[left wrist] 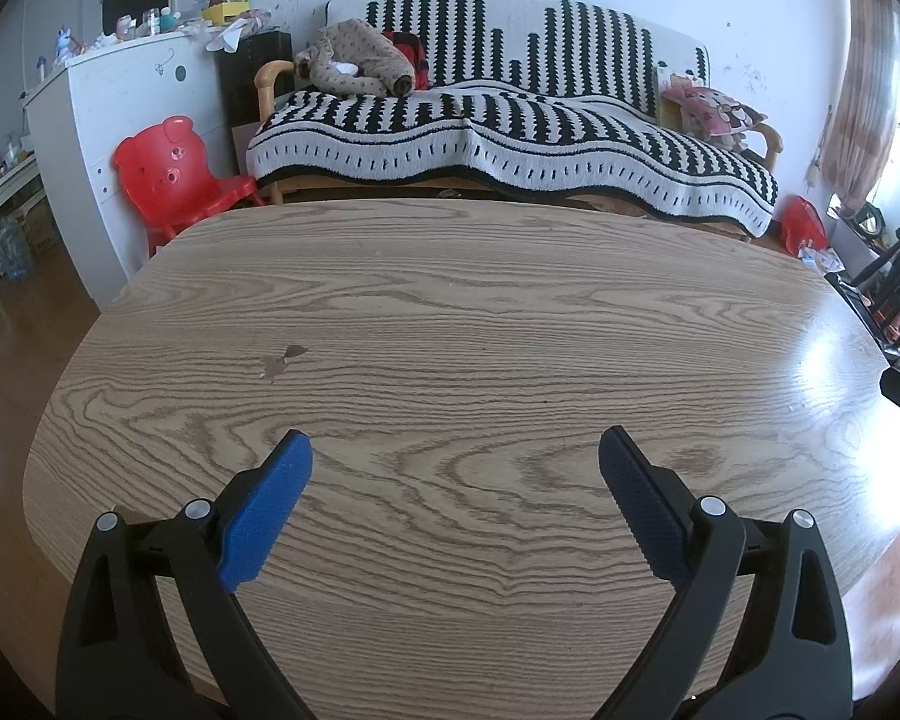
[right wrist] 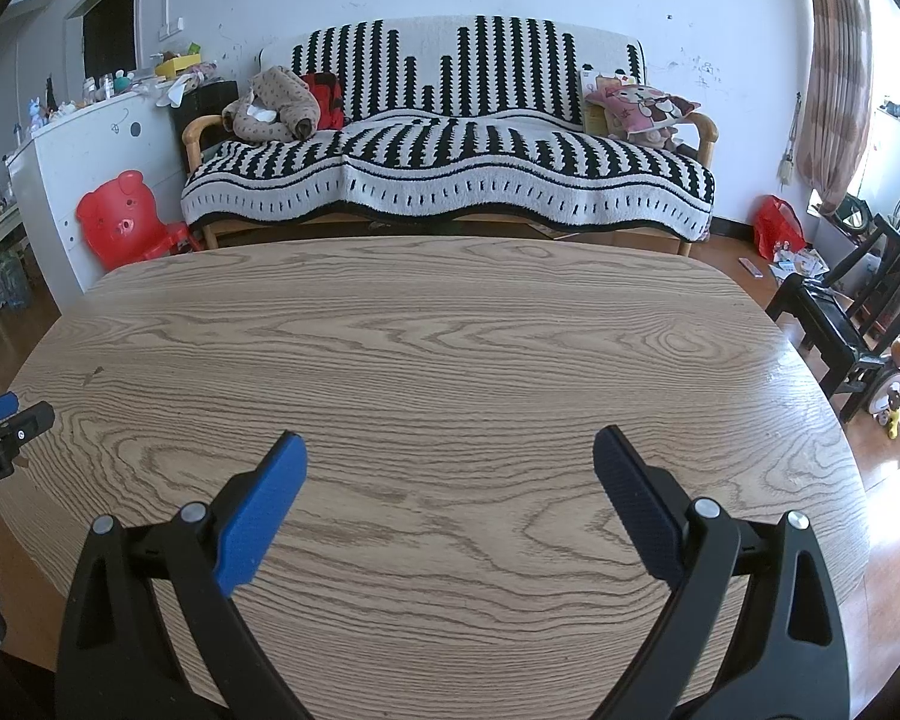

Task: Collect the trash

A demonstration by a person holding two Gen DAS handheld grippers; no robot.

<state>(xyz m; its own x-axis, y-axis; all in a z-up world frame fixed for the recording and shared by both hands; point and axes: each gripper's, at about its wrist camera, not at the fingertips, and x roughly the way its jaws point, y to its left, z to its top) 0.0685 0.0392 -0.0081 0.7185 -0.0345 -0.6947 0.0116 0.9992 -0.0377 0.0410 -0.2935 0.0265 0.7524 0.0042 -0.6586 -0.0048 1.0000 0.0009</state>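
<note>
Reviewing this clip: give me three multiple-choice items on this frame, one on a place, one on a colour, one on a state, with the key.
1. Where is the pig-faced chair?
A. left of the sofa
B. on the table
C. right of the sofa

2. What colour is that chair?
A. green
B. red
C. white

3. How are the two grippers?
A. both shut
B. both open, holding nothing
C. one holds a cup

Key: 1 A, it stands on the floor by the sofa's left arm. 2 B, plainly red. 3 B, left gripper and right gripper show spread fingers over bare table.
</note>
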